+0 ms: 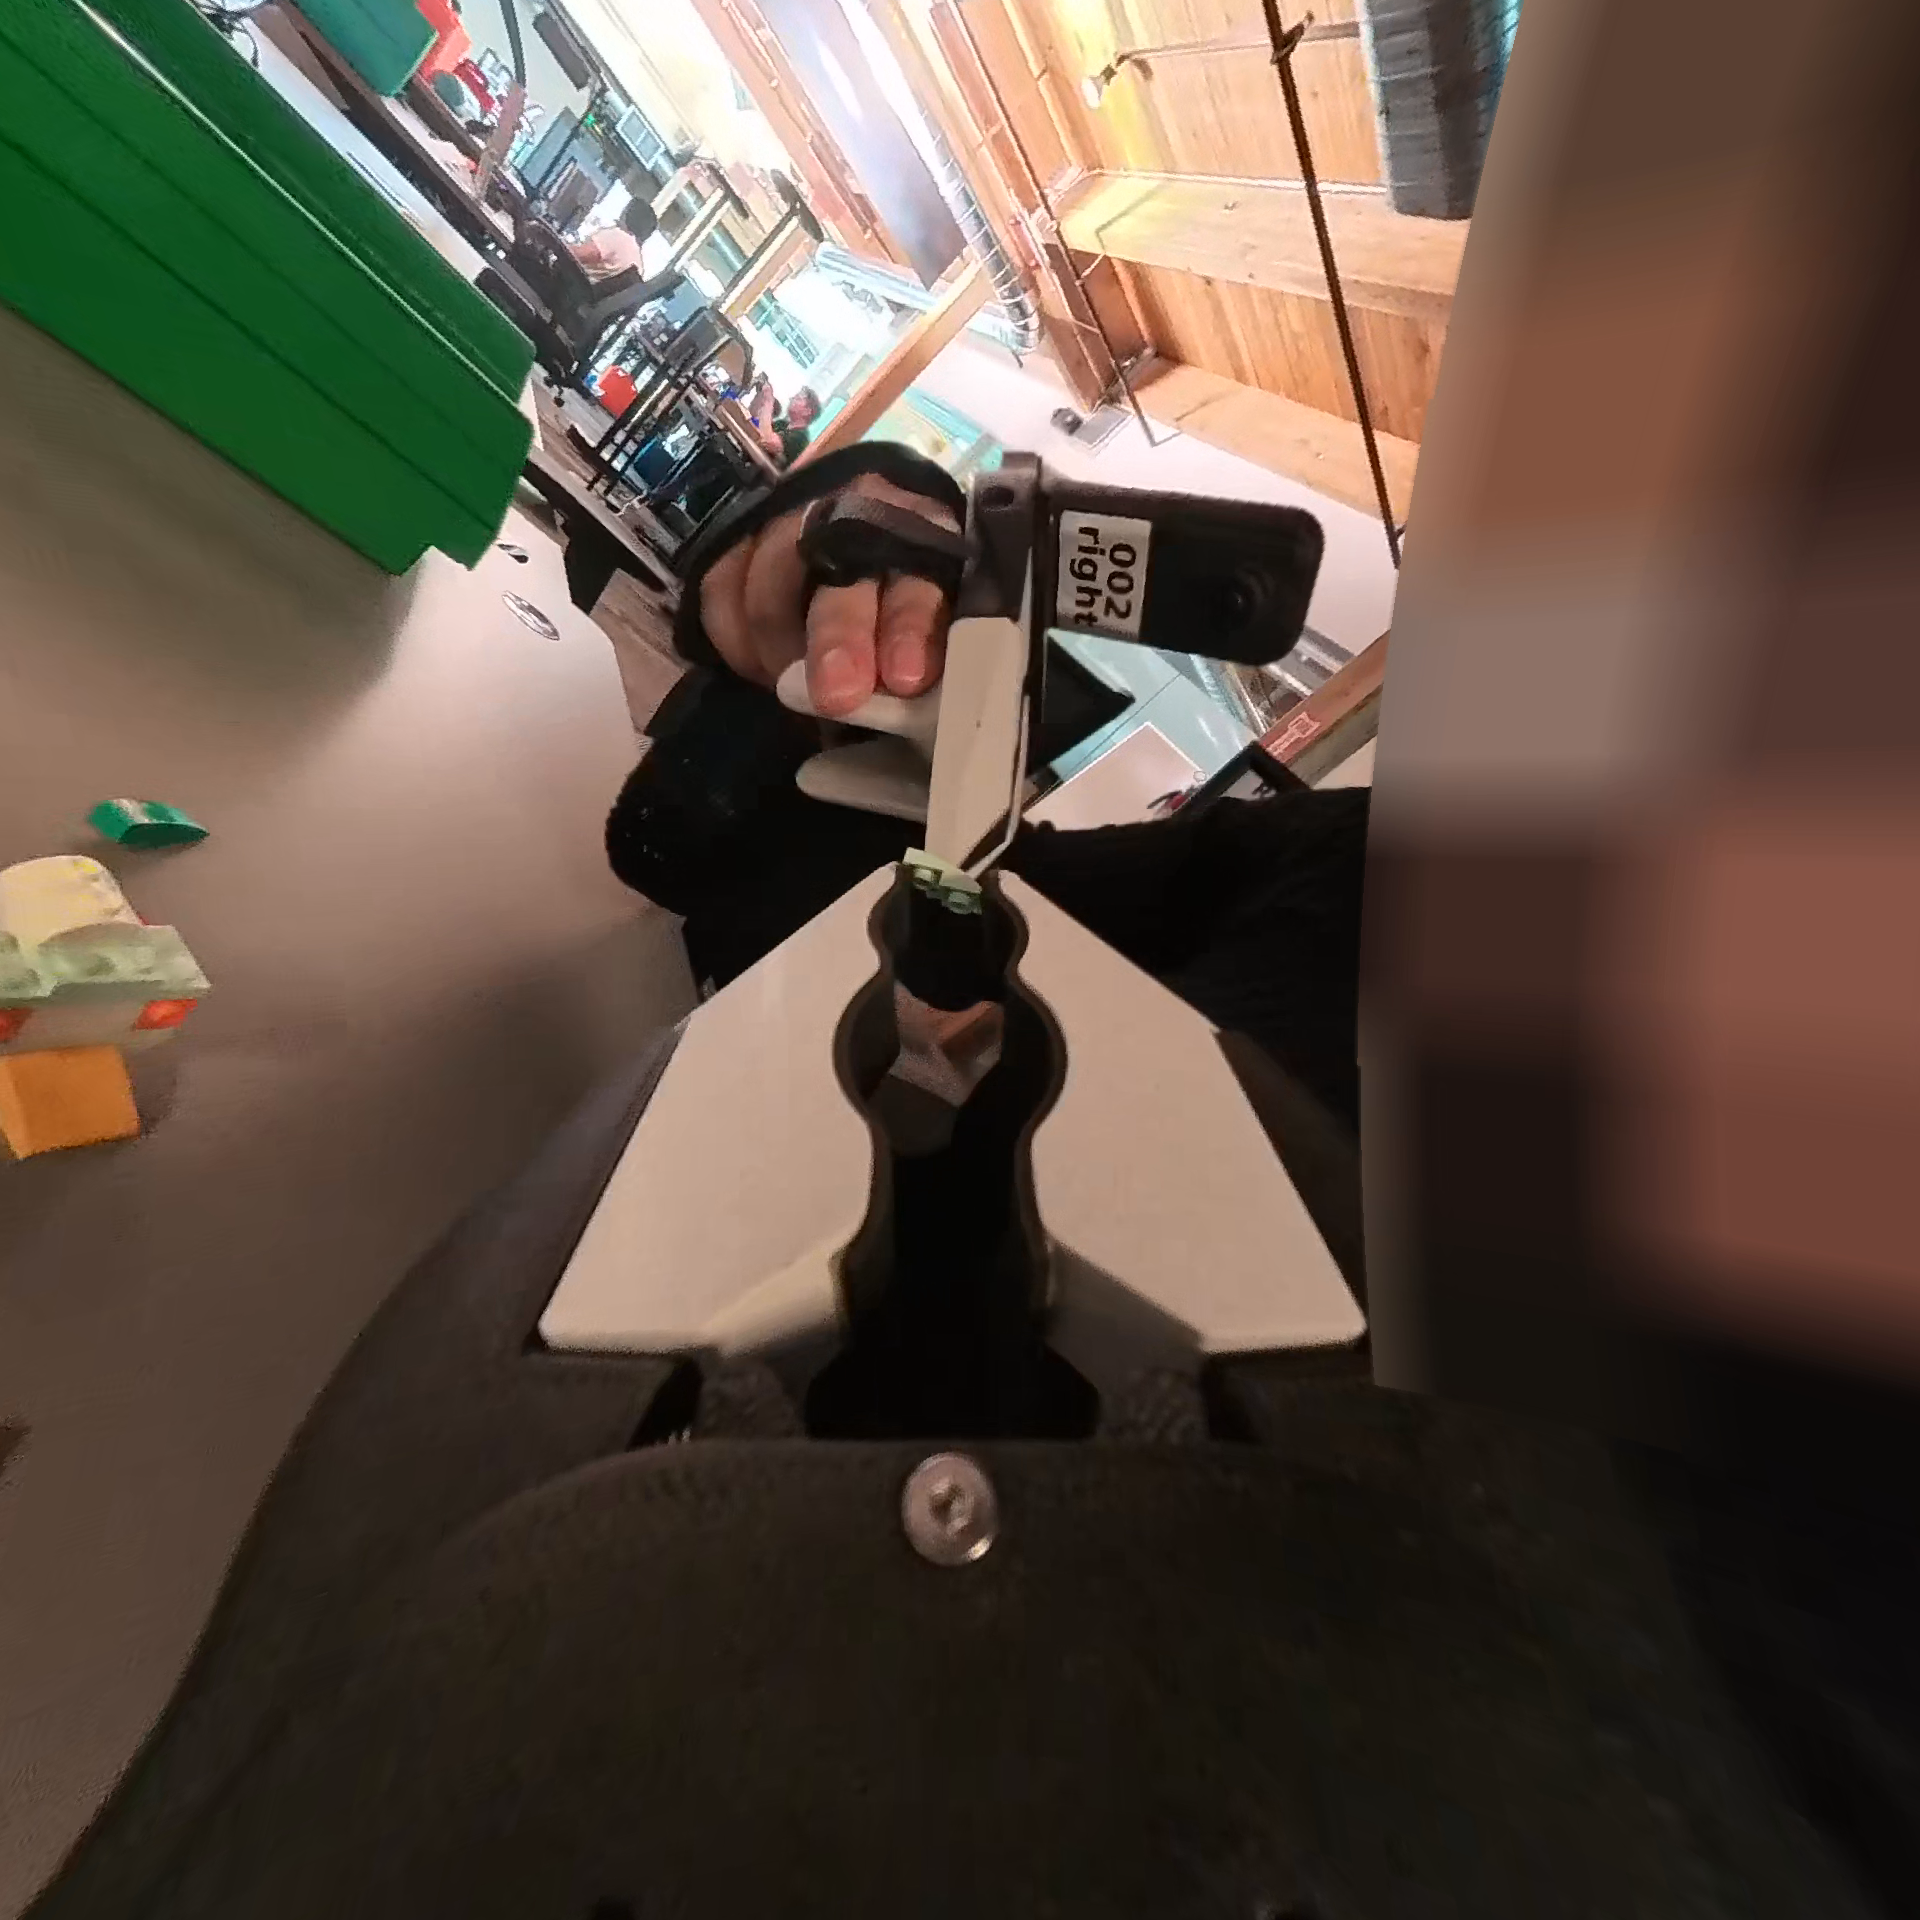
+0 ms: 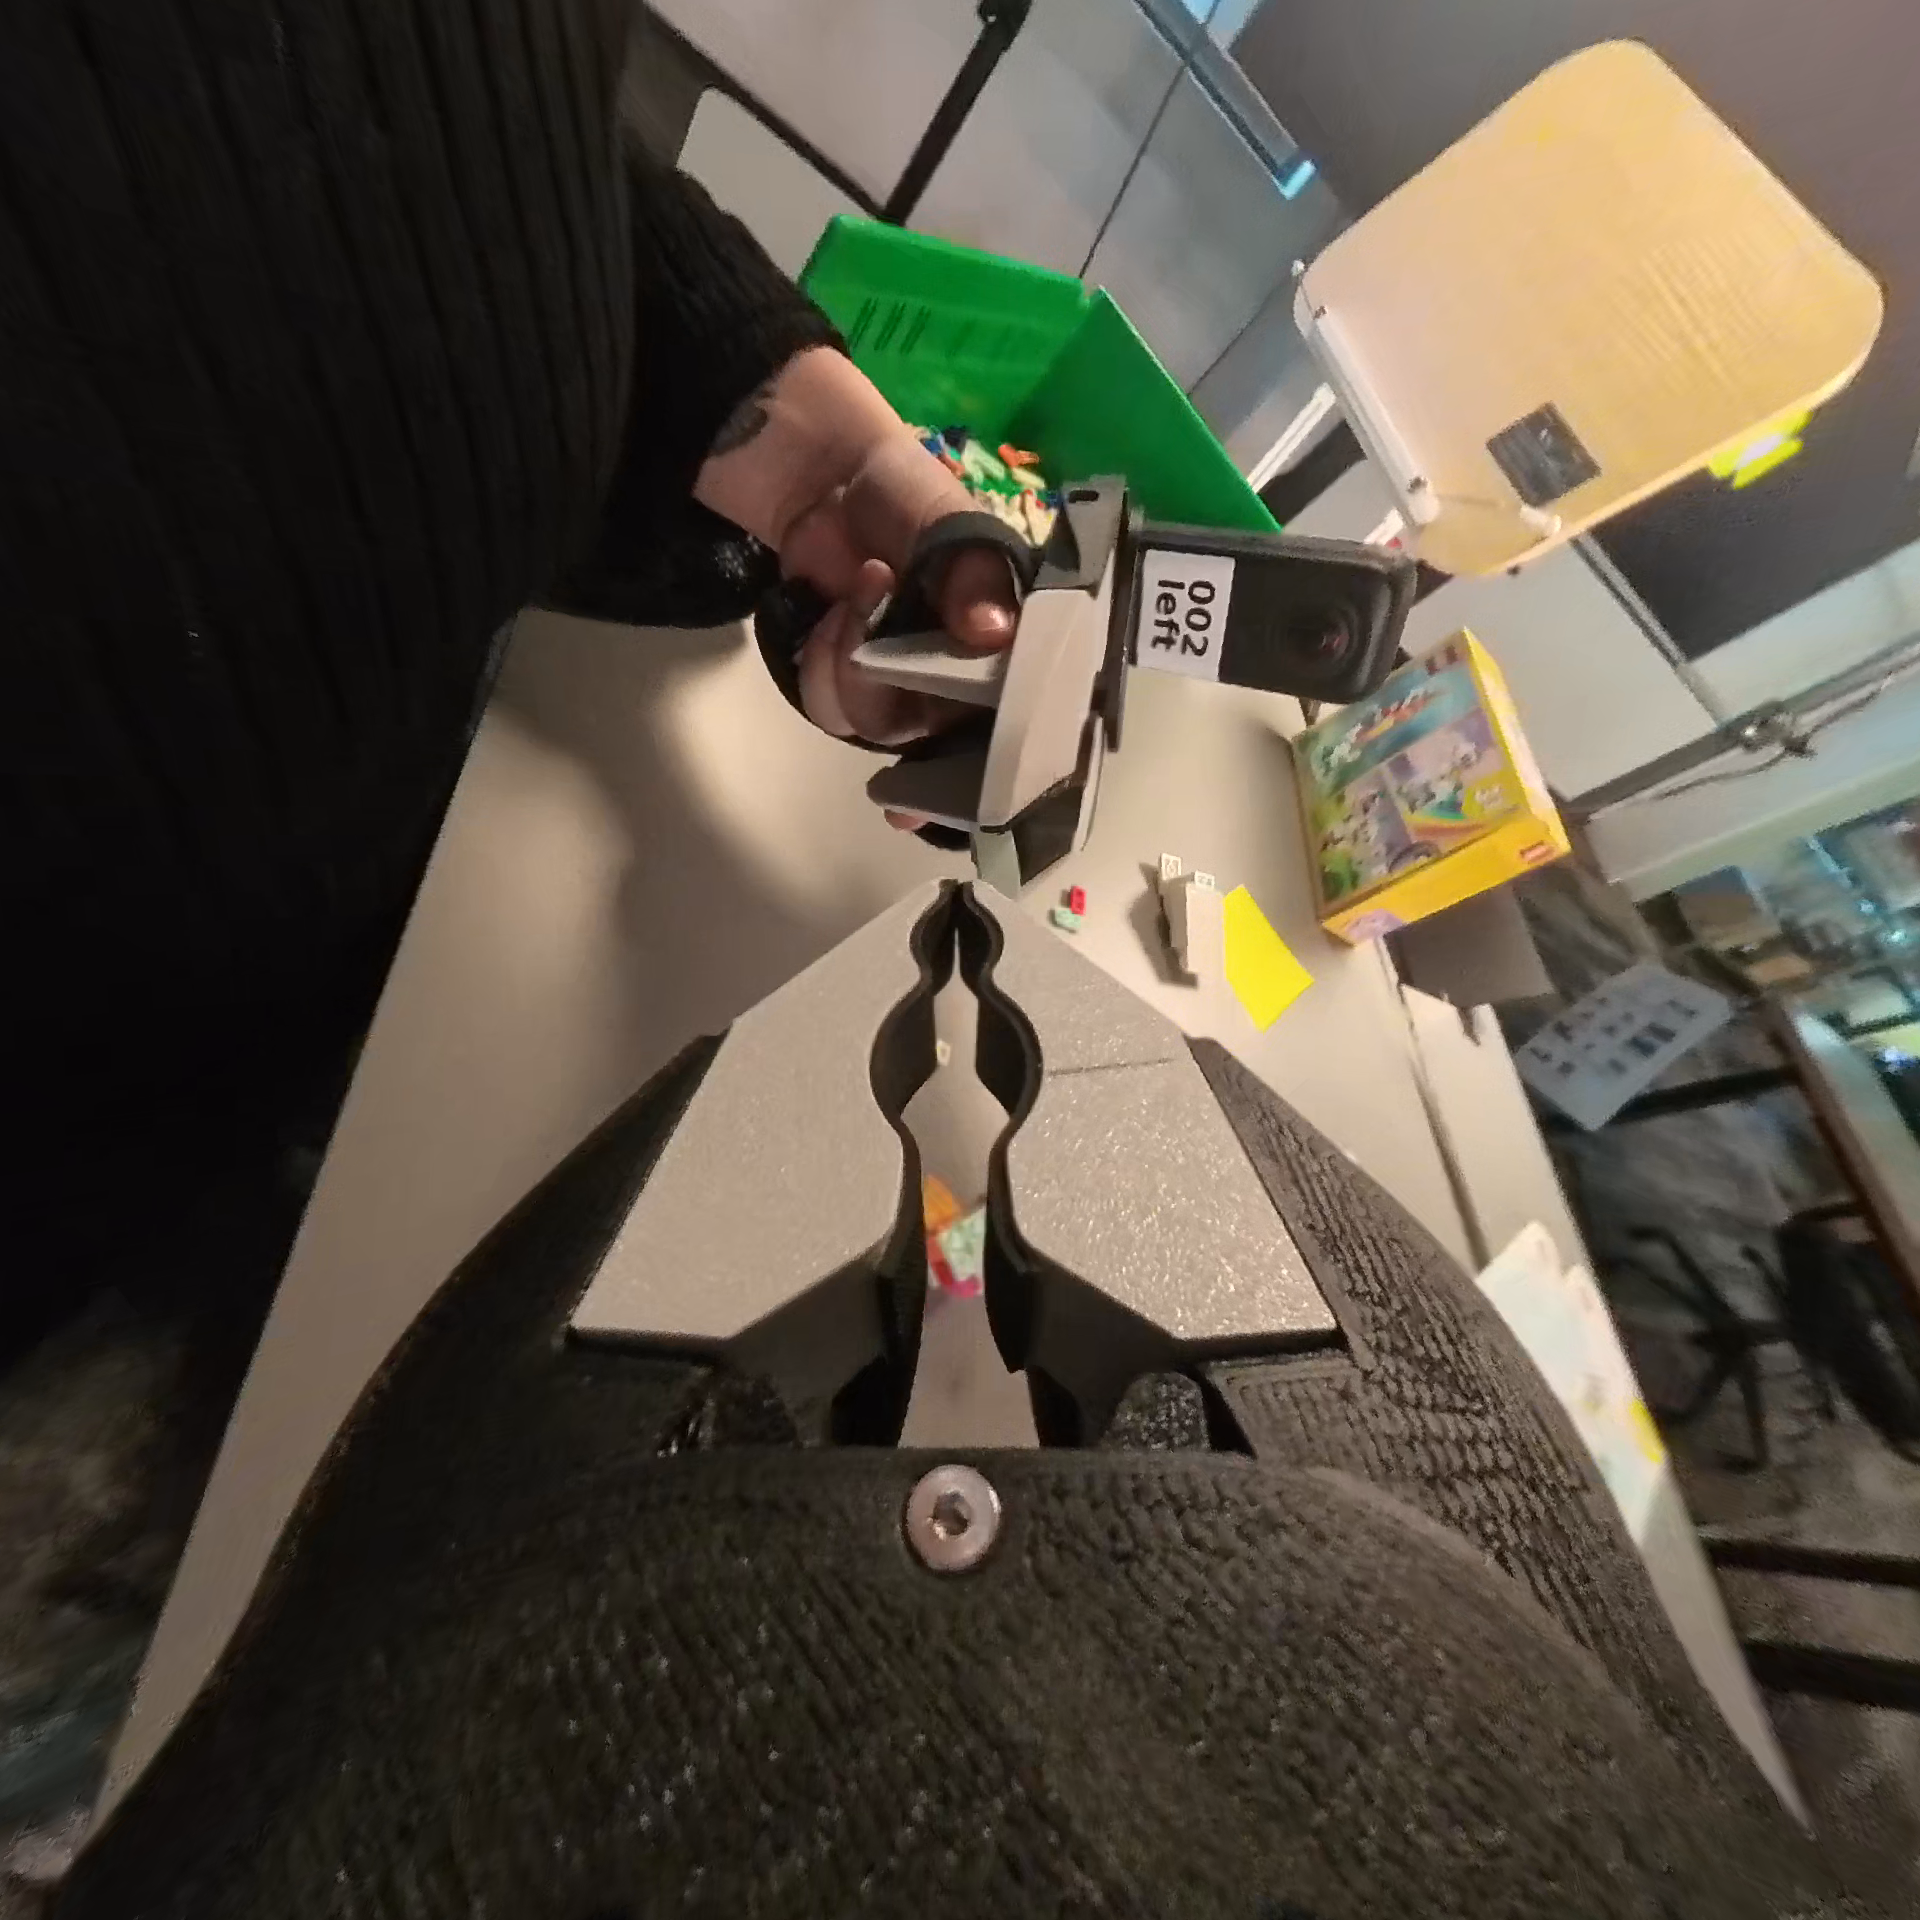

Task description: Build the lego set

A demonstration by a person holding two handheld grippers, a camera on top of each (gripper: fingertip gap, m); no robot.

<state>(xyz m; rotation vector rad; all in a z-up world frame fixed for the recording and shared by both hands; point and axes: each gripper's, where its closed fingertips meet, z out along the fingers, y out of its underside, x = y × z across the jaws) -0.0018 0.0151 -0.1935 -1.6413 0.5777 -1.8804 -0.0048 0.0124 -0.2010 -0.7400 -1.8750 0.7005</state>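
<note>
In the left wrist view my left gripper point(image 1: 940, 883) is shut on a small pale green Lego piece point(image 1: 943, 881), held in the air at its very tips. My right gripper point(image 1: 979, 850) comes down from above, and its shut tips touch that piece. In the right wrist view my right gripper point(image 2: 951, 896) has its tips closed together with the left gripper point(image 2: 995, 875) right beside them; the piece is hidden there. A partial build point(image 1: 94, 977) of pale green, white and red-orange bricks on an orange block sits at the left on the table point(image 1: 364, 727). It also shows between my right fingers point(image 2: 958, 1236).
A green bin point(image 2: 1101, 405) with several loose pieces stands at the back. A small green piece point(image 1: 145, 823) lies by the build. Small red and pale green pieces point(image 2: 1070, 906), a white-grey part point(image 2: 1184, 920), a yellow sheet point(image 2: 1262, 956) and the yellow set box point(image 2: 1434, 790) lie on the table. My left and right fingertips are right by each other.
</note>
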